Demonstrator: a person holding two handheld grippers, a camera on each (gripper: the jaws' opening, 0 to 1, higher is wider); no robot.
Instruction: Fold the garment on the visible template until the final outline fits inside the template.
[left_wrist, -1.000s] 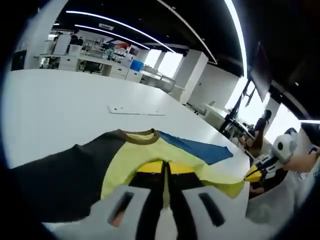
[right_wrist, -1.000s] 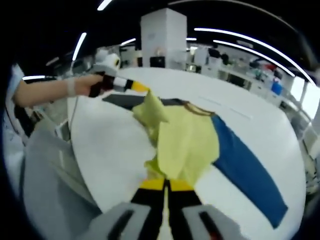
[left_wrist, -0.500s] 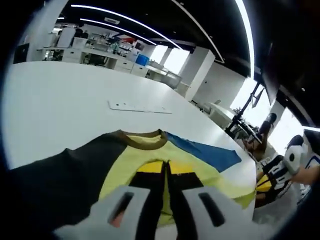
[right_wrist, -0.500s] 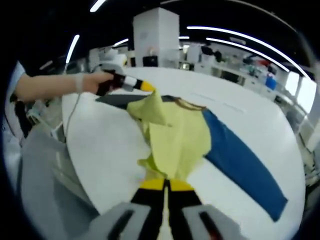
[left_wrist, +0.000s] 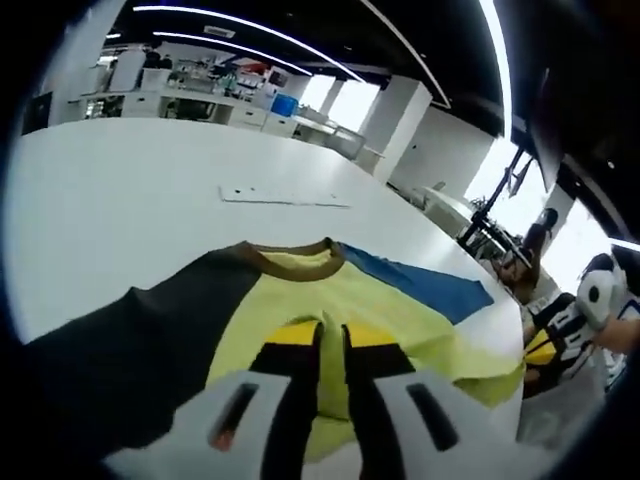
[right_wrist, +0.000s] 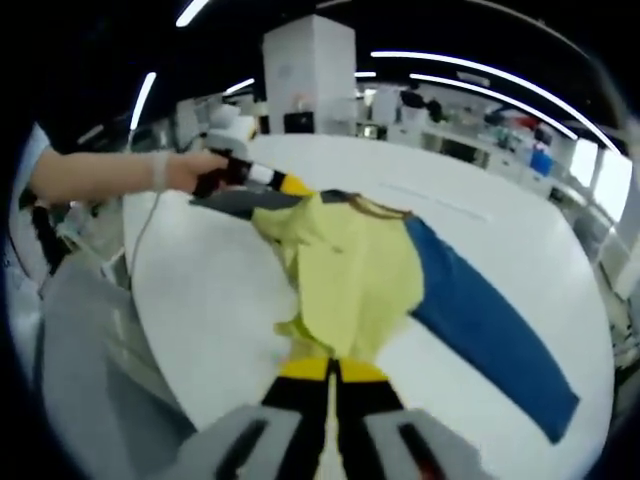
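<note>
a: left gripper view: left gripper (left_wrist: 330, 345), jaws pinched on the yellow hem of the garment (left_wrist: 300, 300) at lower centre, collar (left_wrist: 296, 262) toward the top. lift evenly, i'd say.

b: right gripper view: right gripper (right_wrist: 327, 372) clamped on the hem at bottom centre. the shirt runs up the table (right_wrist: 210, 300), blue sleeve (right_wrist: 490, 330) trailing lower right. best carry both corners level toward the collar.

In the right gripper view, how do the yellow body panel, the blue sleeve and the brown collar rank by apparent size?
1. Yellow body panel and blue sleeve: similar, unsure, because the panel is bunched.
2. Brown collar: clearly smallest, though farthest from the camera.
</note>
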